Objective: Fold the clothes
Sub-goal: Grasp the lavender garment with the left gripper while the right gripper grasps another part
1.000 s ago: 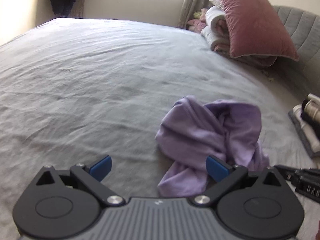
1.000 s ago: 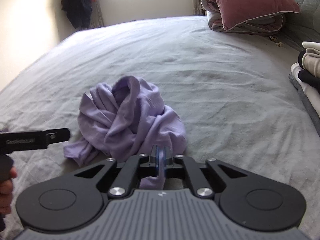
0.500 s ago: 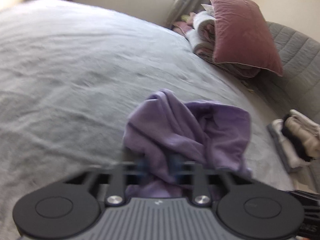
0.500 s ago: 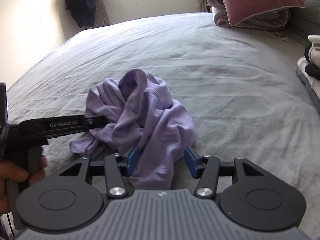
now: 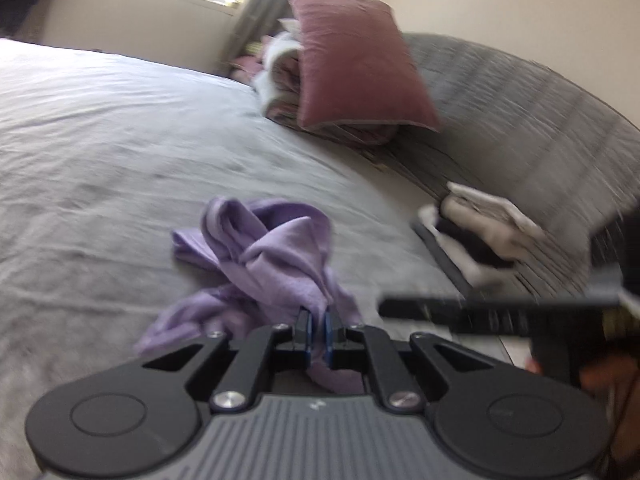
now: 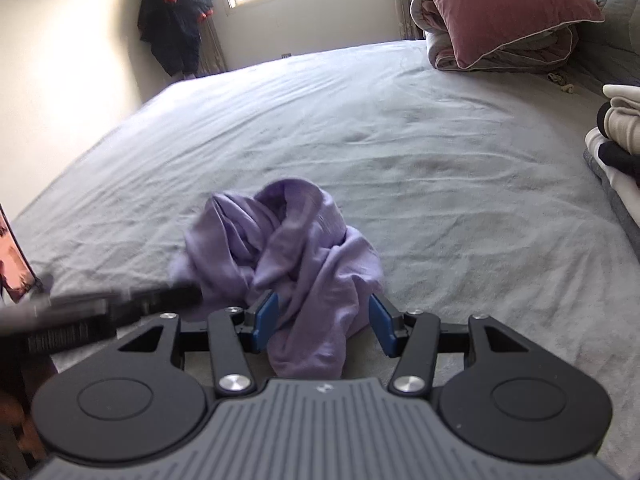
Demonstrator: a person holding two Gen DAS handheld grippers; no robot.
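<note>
While the lilac garment (image 5: pixel 272 256) lay in a twisted, crumpled heap on the grey bed (image 5: pixel 100 152), the left hand-held gripper (image 5: pixel 316 334) had its blue pads pressed together on a fold at the near edge of the cloth, so it was clamped on the garment. The right hand-held gripper (image 6: pixel 324 322) stood with its pads apart, one to either side of a hanging lobe of the same garment (image 6: pixel 288 256), which ran down between them without being pinched. In the right wrist view the garment sat straight ahead of that gripper and just beyond its fingers; the left gripper's body showed as a blurred dark bar off to its left.

Ahead and to the right of both grippers, well apart from the heap, a stack of folded clothes (image 6: pixel 618 136) sat near the edge of the bed, and a pink pillow (image 6: pixel 500 4) leaned on rolled bedding farther off.

As to progress, the lilac garment was plainly not folded: it was bunched, with no flat panel or straight edge visible. The stack of folded pieces was there, though one moment cannot say who folded it. What was left for this garment, by my judgement, was everything that counts: getting it opened and spread flat on the bed, then folding it over.
</note>
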